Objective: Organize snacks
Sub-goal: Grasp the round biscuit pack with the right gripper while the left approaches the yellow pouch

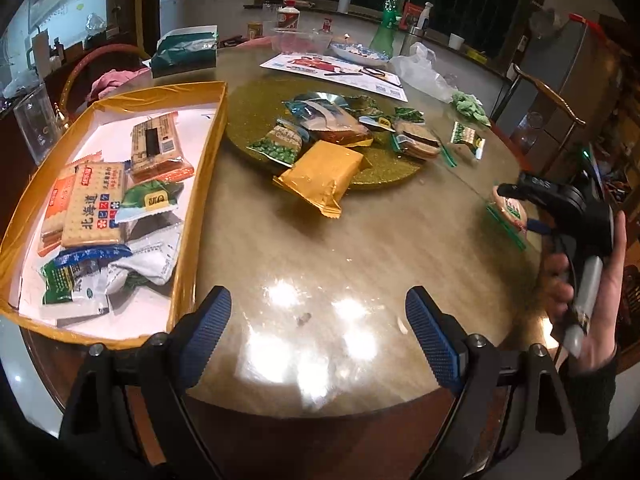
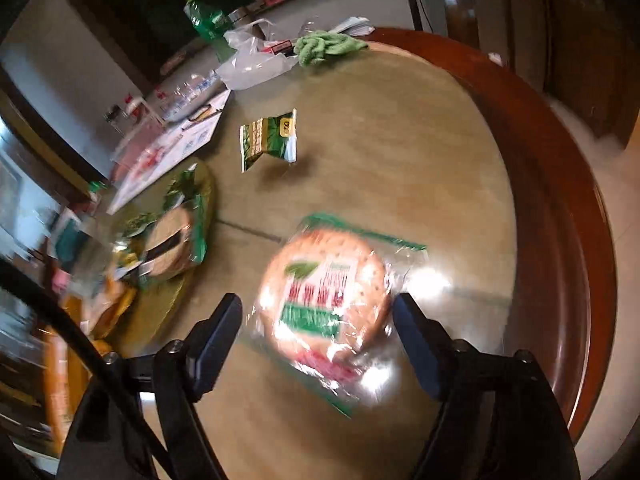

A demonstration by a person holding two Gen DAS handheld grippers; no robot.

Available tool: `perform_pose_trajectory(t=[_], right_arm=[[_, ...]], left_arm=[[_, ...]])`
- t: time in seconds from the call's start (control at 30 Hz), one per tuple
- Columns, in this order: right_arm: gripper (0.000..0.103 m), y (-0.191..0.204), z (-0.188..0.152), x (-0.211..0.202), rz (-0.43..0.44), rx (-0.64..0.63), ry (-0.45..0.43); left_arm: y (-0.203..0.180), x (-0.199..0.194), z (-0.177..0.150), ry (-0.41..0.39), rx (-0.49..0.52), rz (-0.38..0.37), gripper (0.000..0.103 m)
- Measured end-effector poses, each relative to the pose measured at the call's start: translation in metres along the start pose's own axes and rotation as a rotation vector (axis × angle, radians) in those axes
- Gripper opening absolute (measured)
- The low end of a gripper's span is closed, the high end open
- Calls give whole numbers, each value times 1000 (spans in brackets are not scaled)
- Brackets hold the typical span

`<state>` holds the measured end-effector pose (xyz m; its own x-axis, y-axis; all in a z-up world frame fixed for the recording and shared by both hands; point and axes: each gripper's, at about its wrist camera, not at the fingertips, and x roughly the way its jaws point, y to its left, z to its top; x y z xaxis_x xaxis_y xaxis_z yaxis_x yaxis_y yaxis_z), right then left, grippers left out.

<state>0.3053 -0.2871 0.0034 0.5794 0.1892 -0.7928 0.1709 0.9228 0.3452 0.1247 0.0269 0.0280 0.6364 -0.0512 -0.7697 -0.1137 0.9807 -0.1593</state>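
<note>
Spanning the round surface [image 1: 320, 248], your yellow box [image 1: 200, 184] of snack packs at its left, gold turntable [image 1: 256, 120] heaped with more, your right tongs [image 2: 318, 344] spread wide around a round cracker pack [image 2: 324, 300] without pinching it, left tongs [image 1: 318, 328] released, empty.

Left wrist view: mounted just behind the left claw [image 1: 318, 330], angled down and forward across the round desk [image 1: 320, 248], close to its near edge, taking in the yellow tray [image 1: 200, 184] at left and the right claw [image 1: 520, 204] at far right. Right wrist view: mounted behind the right claw [image 2: 318, 332], tilted steeply down and rolled, very near the desk [image 2: 400, 140], blurred at left. Shared by both: round cracker pack [image 1: 510, 210] [image 2: 324, 300], small green packet [image 1: 466, 138] [image 2: 270, 138], green cloth [image 1: 470, 106] [image 2: 326, 46], gold turntable [image 1: 384, 164] [image 2: 176, 300].
</note>
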Motion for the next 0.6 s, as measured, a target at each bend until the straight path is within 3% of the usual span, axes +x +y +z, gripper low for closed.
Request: perform_pose_trajectory(t=[0.13,0.3,0.4,0.5,0.57,0.6], right_arm=[[80,20,11,16,-108,-71,-2],[76,29,0,18,-180,-189,-15],[76,27,-20,5,-141,-222,-11],[76,36,-48,-8,-62,-303,-17],[76,45,-64,-15,18,-348,-11],[76,48,-68,-17,47,-359,-6]], left_arm=[[-3,6,17,3,21,-7,89],[-15,32,53,4,95,52,89],[-21,53,75,18,140,39,89],[-23,80,91,45,137,75,87],[-23,97,100,74,127,45,80],[-25,108,102,111,138,39,71]])
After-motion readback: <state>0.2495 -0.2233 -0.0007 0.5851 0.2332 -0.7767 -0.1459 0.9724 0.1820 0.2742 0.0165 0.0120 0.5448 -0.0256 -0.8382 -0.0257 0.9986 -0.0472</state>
